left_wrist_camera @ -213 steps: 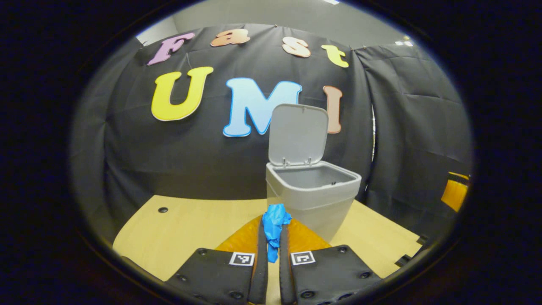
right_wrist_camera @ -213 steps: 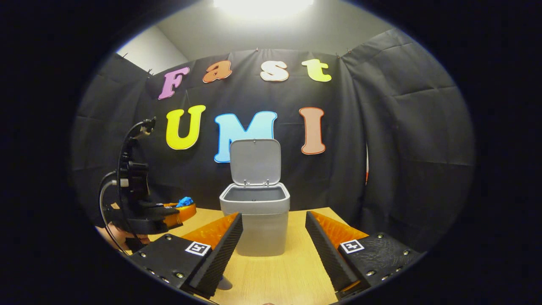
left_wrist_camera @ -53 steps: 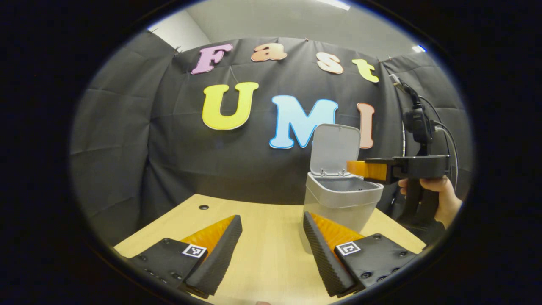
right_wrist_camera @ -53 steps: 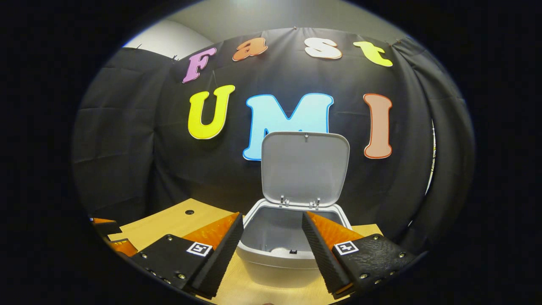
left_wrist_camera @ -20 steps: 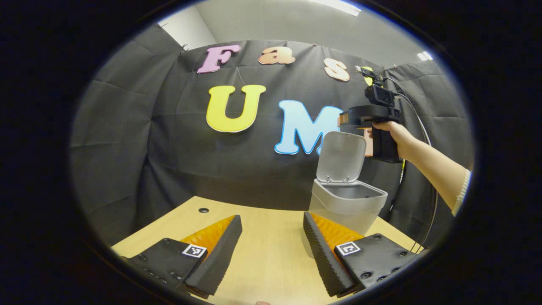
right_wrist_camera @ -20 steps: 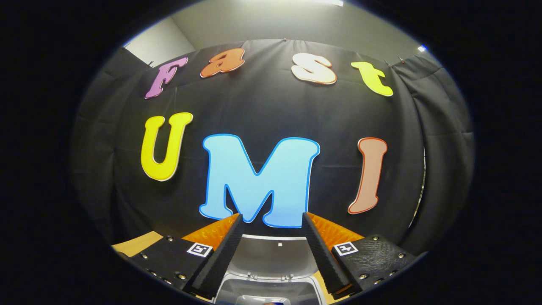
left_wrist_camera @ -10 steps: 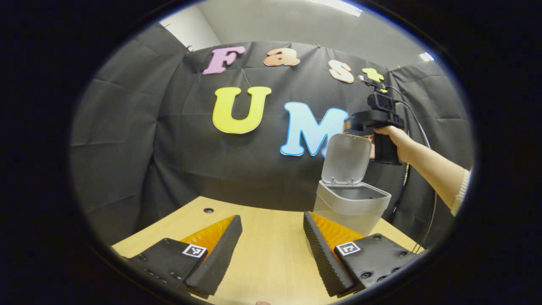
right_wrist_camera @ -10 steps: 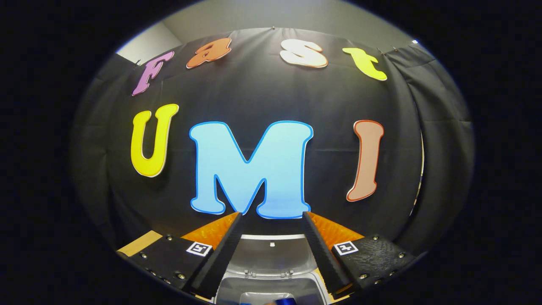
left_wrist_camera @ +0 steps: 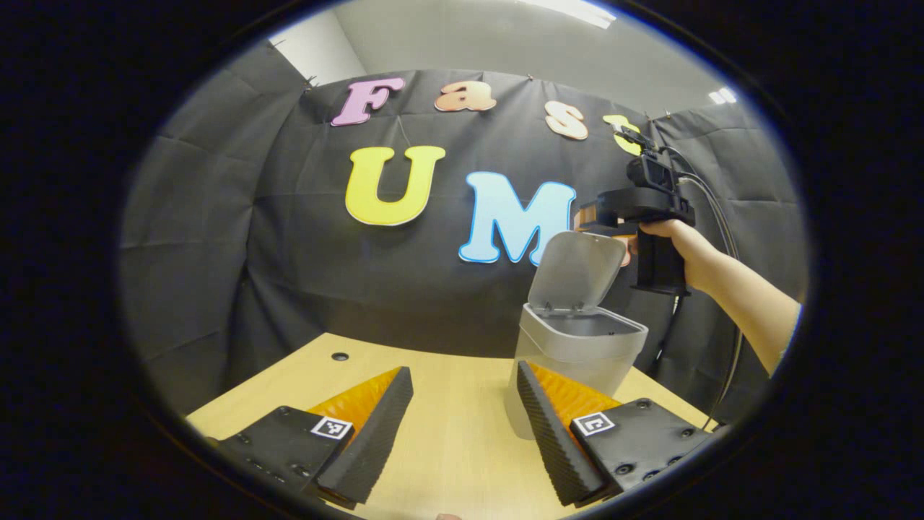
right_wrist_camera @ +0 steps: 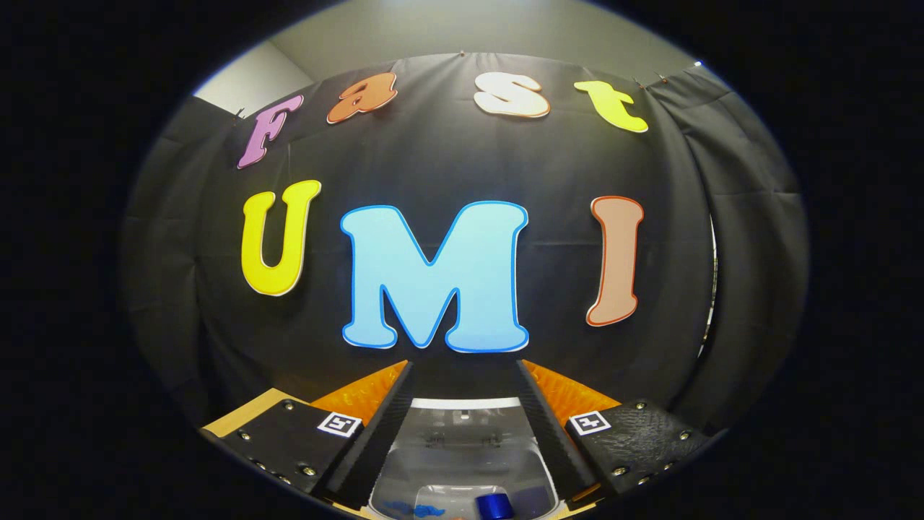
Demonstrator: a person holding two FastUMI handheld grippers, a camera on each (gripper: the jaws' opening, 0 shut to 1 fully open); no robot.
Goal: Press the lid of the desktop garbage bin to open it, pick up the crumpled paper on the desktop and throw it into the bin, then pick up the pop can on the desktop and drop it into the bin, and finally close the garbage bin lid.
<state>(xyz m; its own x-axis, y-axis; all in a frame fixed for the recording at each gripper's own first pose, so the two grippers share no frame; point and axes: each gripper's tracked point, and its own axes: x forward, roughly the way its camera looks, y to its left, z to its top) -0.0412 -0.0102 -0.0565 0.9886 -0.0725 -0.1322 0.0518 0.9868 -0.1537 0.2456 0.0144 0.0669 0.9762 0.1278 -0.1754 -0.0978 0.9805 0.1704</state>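
The grey desktop bin (left_wrist_camera: 577, 354) stands on the wooden table (left_wrist_camera: 447, 404), right of middle in the left gripper view. Its lid (left_wrist_camera: 577, 269) leans forward, half raised. A hand (left_wrist_camera: 682, 249) holds my right gripper (left_wrist_camera: 593, 217) just behind the lid's top edge. In the right gripper view my right gripper (right_wrist_camera: 462, 422) is open, with the lid's top edge (right_wrist_camera: 462, 402) between its fingers. Below it, inside the bin, lie the blue pop can (right_wrist_camera: 494, 505) and blue crumpled paper (right_wrist_camera: 411, 508). My left gripper (left_wrist_camera: 462, 433) hangs open over the table, holding nothing.
A small round hole (left_wrist_camera: 339, 356) marks the table's far left part. Black cloth walls close the booth behind and beside the bin. A cable (left_wrist_camera: 722, 217) hangs from the right gripper past the bin's right side.
The lid has tipped forward from upright. The right gripper has come down a little against its top edge. The can and paper now show inside the bin. The left gripper has barely moved.
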